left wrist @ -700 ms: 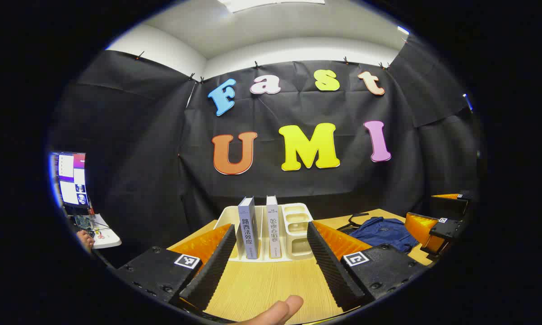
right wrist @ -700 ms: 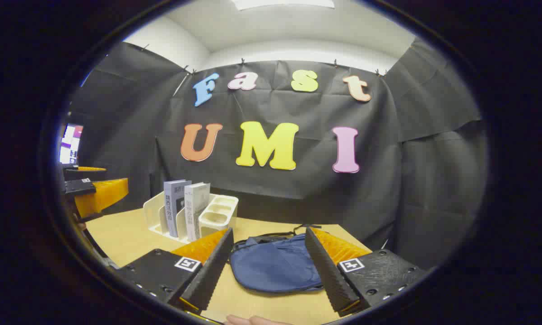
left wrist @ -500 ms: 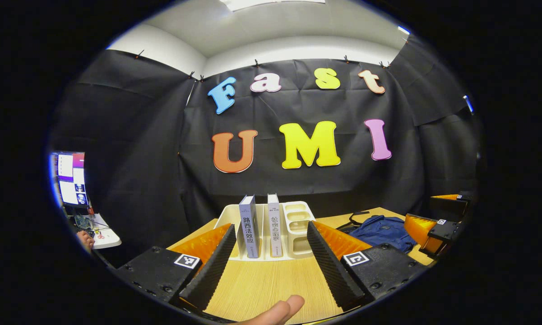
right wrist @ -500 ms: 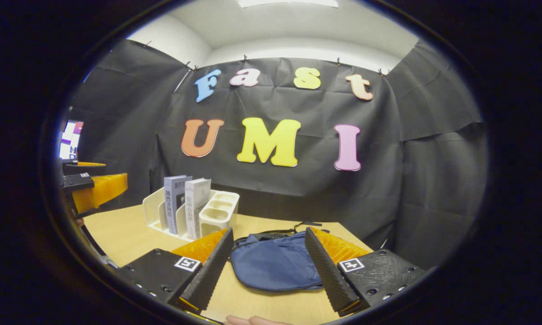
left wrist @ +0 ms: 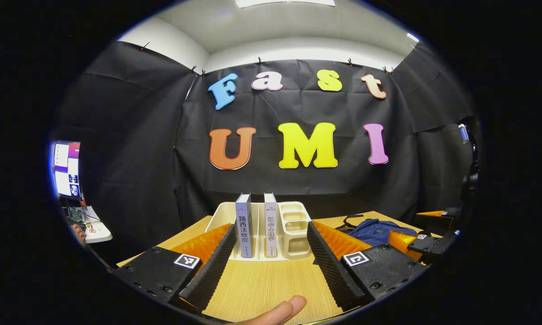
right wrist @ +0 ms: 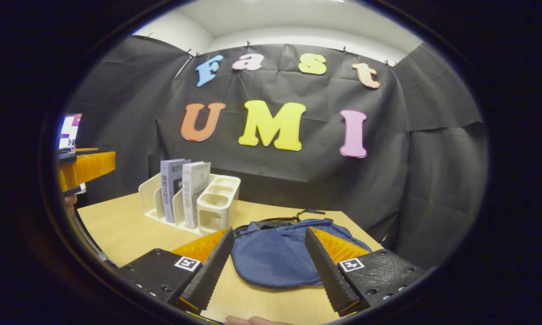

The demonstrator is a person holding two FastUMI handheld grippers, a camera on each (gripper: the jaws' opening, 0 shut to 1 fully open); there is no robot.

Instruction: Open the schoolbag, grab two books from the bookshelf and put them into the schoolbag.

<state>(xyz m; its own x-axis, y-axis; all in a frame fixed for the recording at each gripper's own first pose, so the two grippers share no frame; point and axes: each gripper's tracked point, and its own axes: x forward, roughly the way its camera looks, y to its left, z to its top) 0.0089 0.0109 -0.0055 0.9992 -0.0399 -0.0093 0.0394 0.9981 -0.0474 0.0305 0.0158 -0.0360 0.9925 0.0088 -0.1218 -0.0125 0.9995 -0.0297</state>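
Since the earlier frames the right gripper (right wrist: 266, 264) had tipped down and closed in on the bag (right wrist: 280, 255), which sat larger and lower between its fingers; the left gripper (left wrist: 268, 262) had barely shifted.

The bag lay flat on the table (right wrist: 117, 225), apparently zipped shut, its strap trailing at the far edge. Two books (left wrist: 255, 223) stood upright side by side in the rack (left wrist: 293, 225), just left of its pen slots. The bag lay to the right of the rack, apart from it.

Both grippers stood wide open and held nothing. The left one pointed squarely at the books and hung short of the rack. A fingertip (left wrist: 277, 311) showed at the bottom edge.

Judged risks: the bag was limp, so a pull on the zipper could drag it across the table unless the other gripper pinned it. The books stood close together, so a careless pinch might take both or tip the rack.

The right gripper view showed the bag's full outline; the left gripper view caught a corner of it, but faced both spines head-on.
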